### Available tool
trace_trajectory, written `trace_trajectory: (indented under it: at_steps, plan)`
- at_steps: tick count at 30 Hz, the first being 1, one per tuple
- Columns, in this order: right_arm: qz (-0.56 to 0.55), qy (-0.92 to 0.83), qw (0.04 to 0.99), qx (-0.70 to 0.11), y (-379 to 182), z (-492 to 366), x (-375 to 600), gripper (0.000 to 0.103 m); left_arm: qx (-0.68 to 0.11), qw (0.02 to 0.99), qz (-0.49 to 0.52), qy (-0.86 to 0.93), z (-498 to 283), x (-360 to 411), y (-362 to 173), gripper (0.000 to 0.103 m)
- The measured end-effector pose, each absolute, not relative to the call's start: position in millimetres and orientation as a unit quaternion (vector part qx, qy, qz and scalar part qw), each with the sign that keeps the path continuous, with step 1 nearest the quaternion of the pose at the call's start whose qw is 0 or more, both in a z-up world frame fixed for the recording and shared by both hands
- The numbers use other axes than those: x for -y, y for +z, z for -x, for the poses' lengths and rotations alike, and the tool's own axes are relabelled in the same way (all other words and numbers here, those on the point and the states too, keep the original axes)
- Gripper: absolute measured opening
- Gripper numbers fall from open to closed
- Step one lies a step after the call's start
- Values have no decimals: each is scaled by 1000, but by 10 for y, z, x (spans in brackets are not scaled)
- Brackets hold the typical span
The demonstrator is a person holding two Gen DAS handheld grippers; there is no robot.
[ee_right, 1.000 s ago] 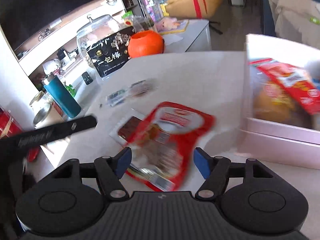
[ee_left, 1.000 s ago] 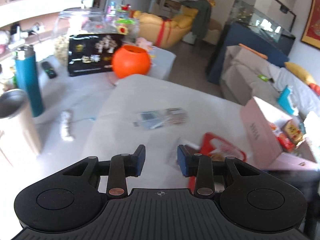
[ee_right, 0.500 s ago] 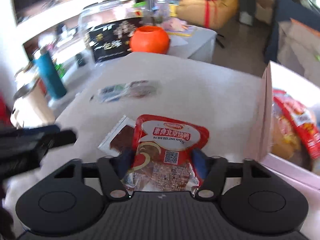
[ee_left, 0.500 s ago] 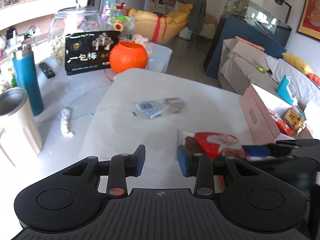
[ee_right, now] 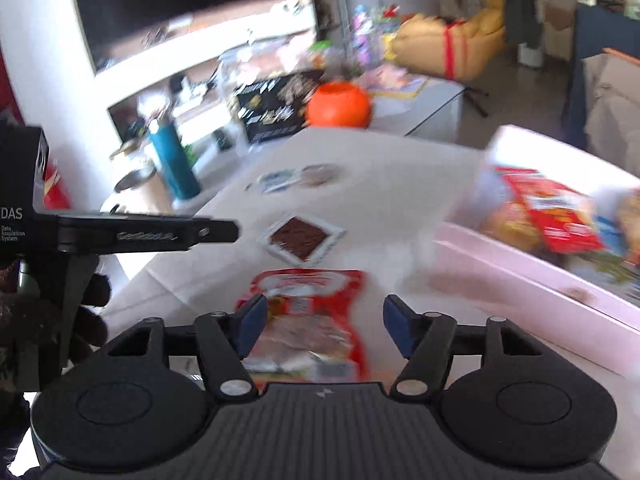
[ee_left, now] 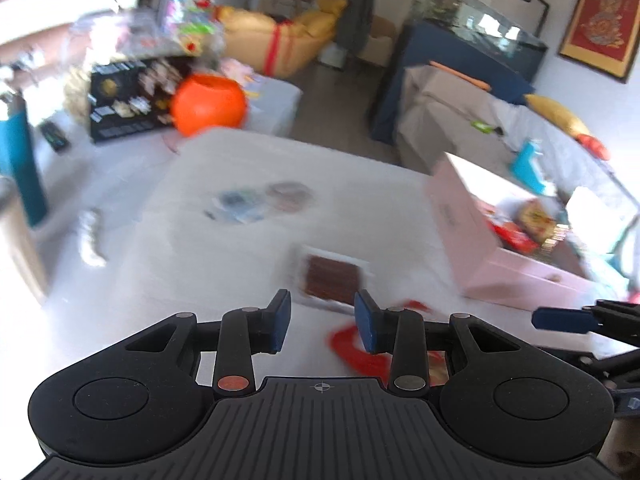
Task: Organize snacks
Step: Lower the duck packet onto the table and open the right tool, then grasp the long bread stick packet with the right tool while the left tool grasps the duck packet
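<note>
A red snack packet [ee_right: 312,312] lies between the fingers of my right gripper [ee_right: 324,328], whose jaws are opening; the right pad stands clear of the packet's edge. Motion blur hides whether the packet rests on the white table [ee_right: 400,184]. Just beyond it lies a clear packet with a brown snack [ee_right: 298,238]. My left gripper [ee_left: 322,320] is open and narrow, with nothing between its pads, just short of that brown snack [ee_left: 332,280]. The red packet [ee_left: 356,344] shows beside its right finger. A pink box [ee_right: 520,268] holding several snacks sits to the right.
Another clear packet [ee_left: 260,200] lies mid-table. At the far end are an orange pumpkin bowl [ee_left: 208,106] and a black box [ee_left: 120,100]. A teal bottle [ee_right: 176,164] and a metal cup [ee_right: 136,184] stand on the left. A sofa [ee_left: 500,128] is beyond the pink box [ee_left: 480,248].
My right gripper had shut on the red packet and drawn it back off the brown snack; its jaws now stand wider. The left gripper has shifted slightly, its jaws unchanged.
</note>
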State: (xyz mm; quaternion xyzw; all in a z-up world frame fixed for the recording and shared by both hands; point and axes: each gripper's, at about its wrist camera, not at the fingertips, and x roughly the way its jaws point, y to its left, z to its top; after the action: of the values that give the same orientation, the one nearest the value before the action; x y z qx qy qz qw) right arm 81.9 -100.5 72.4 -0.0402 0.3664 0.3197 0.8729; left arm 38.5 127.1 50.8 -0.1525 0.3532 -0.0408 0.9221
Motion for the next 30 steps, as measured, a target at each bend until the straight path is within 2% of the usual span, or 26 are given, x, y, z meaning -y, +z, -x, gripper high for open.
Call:
trace_trajectory:
  at_steps: [7, 11, 13, 19, 23, 30]
  plan:
    - [29, 277, 885, -373, 621, -620, 1352, 69, -393, 908, 121, -85, -524, -857, 362, 39]
    - [66, 290, 881, -369, 485, -458, 1211, 69, -385, 918, 65, -73, -470, -773, 399, 43]
    - [91, 273, 889, -356, 431, -407, 1164, 69, -389, 918, 50, -51, -448, -838, 399, 41]
    - [93, 197, 911, -349, 350, -498, 1334, 71, -406, 902, 124, -82, -278, -1056, 376, 41]
    - [56, 163, 916, -361, 331, -573, 1552, 71, -413, 895, 117, -118, -187, -871, 371, 38]
    - [4, 168, 915, -366, 383, -547, 1757, 71, -423, 872, 146, -200, -150, -604, 402, 39]
